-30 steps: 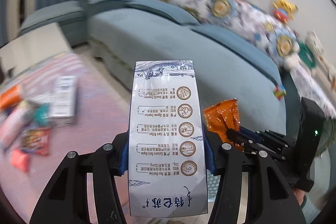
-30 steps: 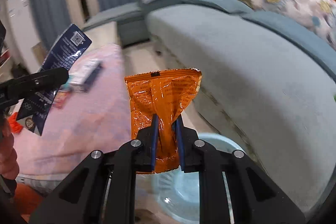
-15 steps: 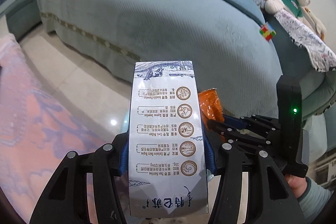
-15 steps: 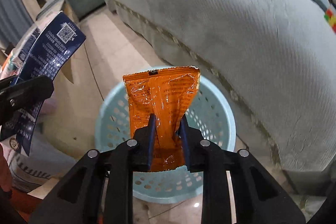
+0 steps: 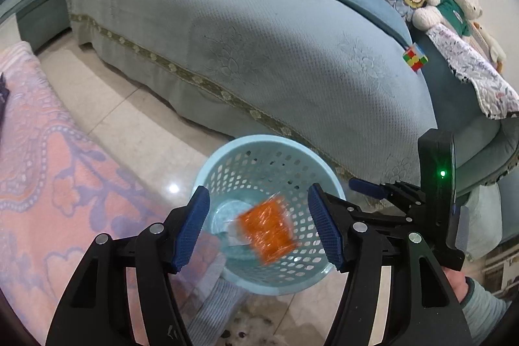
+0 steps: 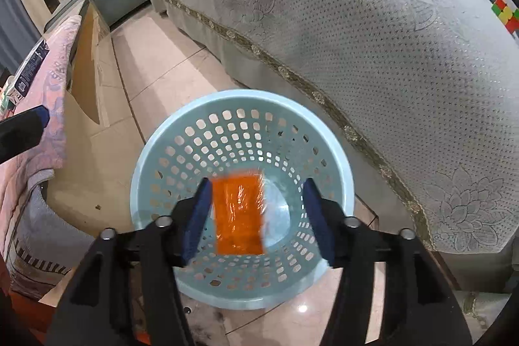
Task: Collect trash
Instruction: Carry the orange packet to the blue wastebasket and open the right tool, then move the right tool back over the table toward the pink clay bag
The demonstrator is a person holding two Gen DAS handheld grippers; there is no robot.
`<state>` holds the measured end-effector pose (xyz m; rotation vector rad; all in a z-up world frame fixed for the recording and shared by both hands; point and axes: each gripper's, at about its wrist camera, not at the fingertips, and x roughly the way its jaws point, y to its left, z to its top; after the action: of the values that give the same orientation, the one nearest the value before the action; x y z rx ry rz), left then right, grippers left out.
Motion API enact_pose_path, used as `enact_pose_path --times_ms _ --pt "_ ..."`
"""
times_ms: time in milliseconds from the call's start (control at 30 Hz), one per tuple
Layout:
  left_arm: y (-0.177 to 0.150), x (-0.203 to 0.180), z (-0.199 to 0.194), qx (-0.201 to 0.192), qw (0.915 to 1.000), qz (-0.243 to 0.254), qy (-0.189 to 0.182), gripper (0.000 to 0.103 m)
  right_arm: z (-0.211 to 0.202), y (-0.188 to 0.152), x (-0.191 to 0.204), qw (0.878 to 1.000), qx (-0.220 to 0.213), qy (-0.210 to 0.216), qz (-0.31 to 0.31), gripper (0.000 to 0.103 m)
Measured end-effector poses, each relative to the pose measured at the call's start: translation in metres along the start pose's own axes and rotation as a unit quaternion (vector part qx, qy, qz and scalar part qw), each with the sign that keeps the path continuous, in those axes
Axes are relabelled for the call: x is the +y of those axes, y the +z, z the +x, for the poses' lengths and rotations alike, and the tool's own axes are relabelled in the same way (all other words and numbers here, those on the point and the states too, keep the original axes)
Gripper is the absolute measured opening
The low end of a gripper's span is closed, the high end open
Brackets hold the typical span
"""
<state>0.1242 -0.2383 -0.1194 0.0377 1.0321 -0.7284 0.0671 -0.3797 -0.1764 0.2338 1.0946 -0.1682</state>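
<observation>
A pale blue perforated basket (image 5: 259, 139) stands on the tiled floor beside the sofa. An orange snack wrapper (image 5: 267, 229) shows blurred inside it, over a whitish scrap I cannot identify. My left gripper (image 5: 258, 193) hangs above the basket, its jaws opening with nothing between the pads. In the right wrist view my right gripper (image 6: 258, 184) is over the same basket (image 6: 243, 94), jaws also opening. The orange wrapper (image 6: 238, 213) is loose below them, touching neither pad. One right pad (image 5: 368, 187) pokes in from the right of the left wrist view.
A teal sofa (image 5: 259, 38) runs behind the basket, with a colour cube (image 5: 414, 57) and plush toys (image 5: 454, 5) on it. A low table under a pink cloth (image 5: 39, 167) stands to the left. A blue packet (image 6: 32, 67) lies on it.
Both grippers sank over the basket and opened. The white printed wrapper has left the left jaws, and the orange wrapper has dropped from the right jaws into the basket.
</observation>
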Motion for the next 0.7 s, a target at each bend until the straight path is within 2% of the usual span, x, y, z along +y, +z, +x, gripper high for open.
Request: enact_pose_path --times_ms 133,233,267,433,533,633,700 --pt "-0.004 0.003 -0.027 -0.026 0.9996 -0.006 0.009 0.061 -0.017 0.001 0.008 1.000 -0.017 0.003 -0.008 0.057" --pt "-0.008 0.005 -0.056 -0.055 0.9983 -0.006 0.020 0.062 -0.041 0.007 0.023 0.998 -0.054 0.018 -0.032 0.057" --pt "-0.010 0.005 -0.069 -0.069 0.9973 -0.004 0.027 0.067 -0.055 0.009 0.032 0.996 -0.076 0.028 -0.046 0.057" --pt "-0.025 0.018 -0.145 -0.139 0.9857 -0.010 0.095 0.071 -0.103 0.020 0.082 0.982 -0.144 0.064 -0.103 0.057" --pt "-0.038 0.036 -0.192 -0.178 0.9745 -0.033 0.133 0.074 -0.126 0.027 0.125 0.970 -0.176 0.096 -0.134 0.057" --pt "-0.056 0.064 -0.238 -0.211 0.9596 -0.071 0.173 0.077 -0.139 0.033 0.169 0.960 -0.190 0.129 -0.159 0.057" --pt "-0.074 0.090 -0.268 -0.230 0.9432 -0.110 0.214 0.078 -0.141 0.037 0.199 0.954 -0.192 0.151 -0.177 0.057"
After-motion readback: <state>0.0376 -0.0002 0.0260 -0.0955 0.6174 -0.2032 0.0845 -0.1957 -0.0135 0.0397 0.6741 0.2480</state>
